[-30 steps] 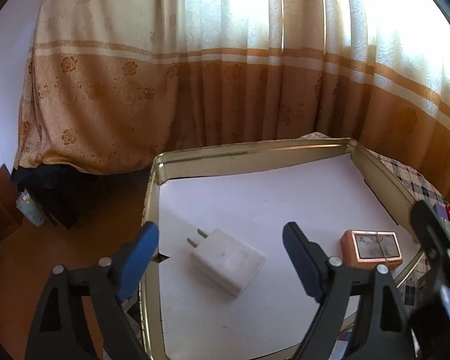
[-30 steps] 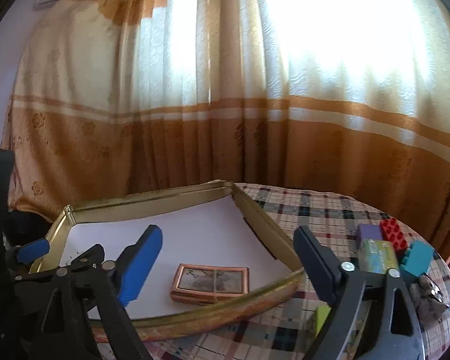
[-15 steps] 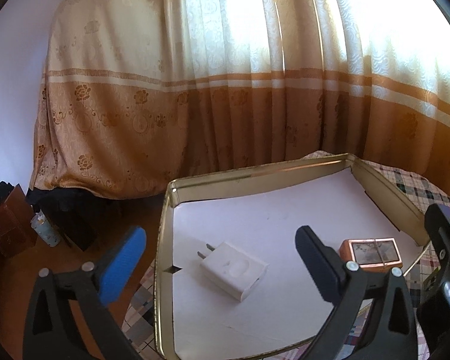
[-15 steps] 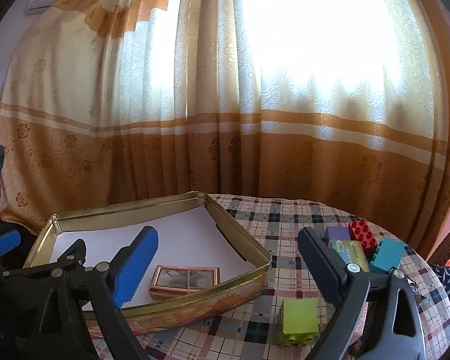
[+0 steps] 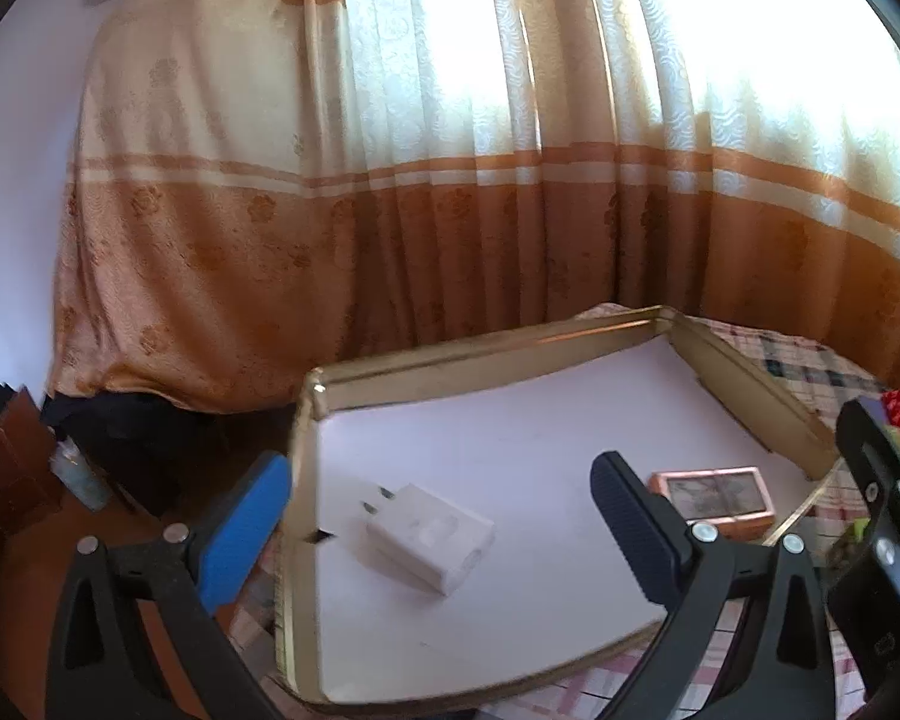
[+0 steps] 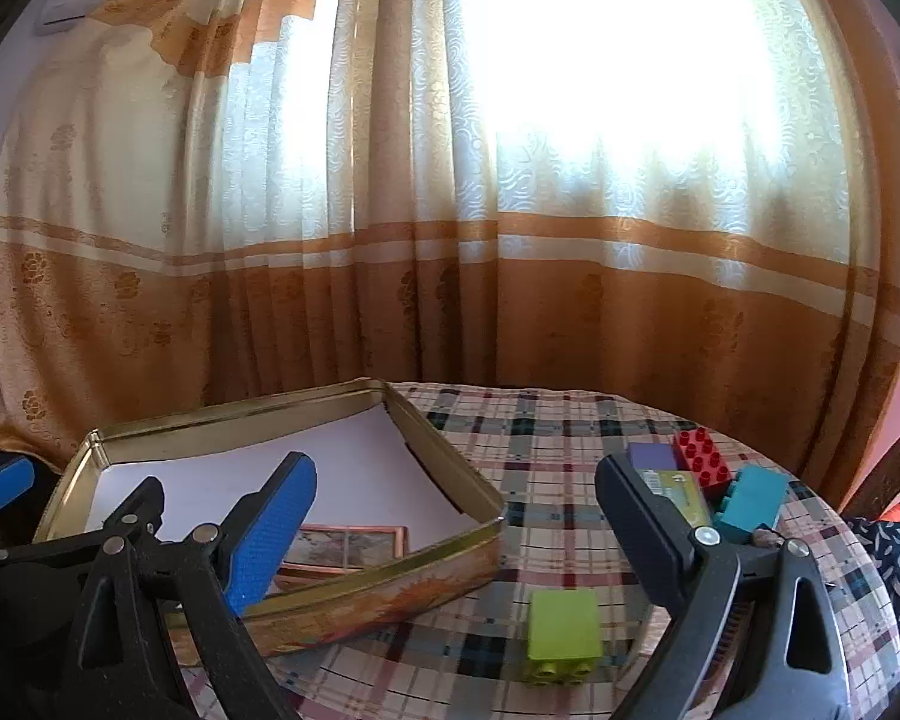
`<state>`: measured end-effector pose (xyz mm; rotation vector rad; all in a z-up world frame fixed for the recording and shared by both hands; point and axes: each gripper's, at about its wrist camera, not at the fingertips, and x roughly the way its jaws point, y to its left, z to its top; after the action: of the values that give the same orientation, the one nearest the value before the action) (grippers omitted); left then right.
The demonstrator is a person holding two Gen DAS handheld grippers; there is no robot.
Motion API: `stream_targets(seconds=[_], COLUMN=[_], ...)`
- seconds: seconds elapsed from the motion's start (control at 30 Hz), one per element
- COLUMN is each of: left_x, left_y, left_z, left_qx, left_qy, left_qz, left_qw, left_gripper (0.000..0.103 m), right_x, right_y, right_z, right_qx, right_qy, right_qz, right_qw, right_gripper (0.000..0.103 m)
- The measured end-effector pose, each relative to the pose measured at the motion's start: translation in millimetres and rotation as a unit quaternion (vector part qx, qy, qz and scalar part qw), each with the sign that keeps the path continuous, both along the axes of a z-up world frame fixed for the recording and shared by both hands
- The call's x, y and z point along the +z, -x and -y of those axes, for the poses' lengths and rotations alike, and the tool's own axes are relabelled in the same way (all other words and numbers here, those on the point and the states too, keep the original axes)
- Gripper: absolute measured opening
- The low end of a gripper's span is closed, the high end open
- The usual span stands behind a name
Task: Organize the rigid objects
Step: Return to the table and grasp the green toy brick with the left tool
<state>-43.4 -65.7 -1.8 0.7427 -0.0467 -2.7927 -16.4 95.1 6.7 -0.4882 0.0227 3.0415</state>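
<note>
A gold tin tray [image 5: 486,348] [image 6: 354,585] with a white lining lies on a plaid tablecloth. Inside it rest a white plug adapter [image 5: 429,531] and a copper-framed flat box [image 5: 714,495] [image 6: 345,543]. My left gripper [image 5: 441,507] hangs wide open above the tray, the adapter lying below between its fingers and untouched. My right gripper [image 6: 456,501] is open and empty near the tray's right corner. On the cloth sit a lime-green brick [image 6: 564,627], a red brick [image 6: 702,459], a teal brick [image 6: 750,501], a purple block [image 6: 651,456] and a yellow-green packet [image 6: 681,492].
Orange and cream curtains [image 6: 450,240] hang close behind the round table [image 6: 570,420]. Left of the table, low down, stand a brown box [image 5: 6,468] and a bottle [image 5: 78,474] on the floor. The right gripper's frame [image 5: 876,516] shows at the right edge of the left wrist view.
My left gripper's fingers have spread wider and it has backed off, so the adapter and tray look smaller. My right gripper has pulled back rightward, bringing the lime-green brick into view.
</note>
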Motion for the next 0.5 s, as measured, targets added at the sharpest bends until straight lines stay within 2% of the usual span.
stream_targets(seconds=[0.13, 0.5], left_x=[1.2, 4.1], left_y=[-3.1, -6.7], left_z=[-6.6, -12.2], left_qx=[-0.005, -0.022], left_qy=[0.016, 0.022], left_qz=[-0.008, -0.018], left_qw=[0.9998, 0.9994], left_gripper=[0.101, 0.101], right_x=[0.8, 7.0], right_y=[-4.3, -17.8], right_z=[-7.8, -22.7], right_qx=[-0.010, -0.026], right_qy=[0.000, -0.013], right_qz=[-0.002, -0.011], right_qw=[1.000, 1.000], right_gripper=[0.096, 0.096])
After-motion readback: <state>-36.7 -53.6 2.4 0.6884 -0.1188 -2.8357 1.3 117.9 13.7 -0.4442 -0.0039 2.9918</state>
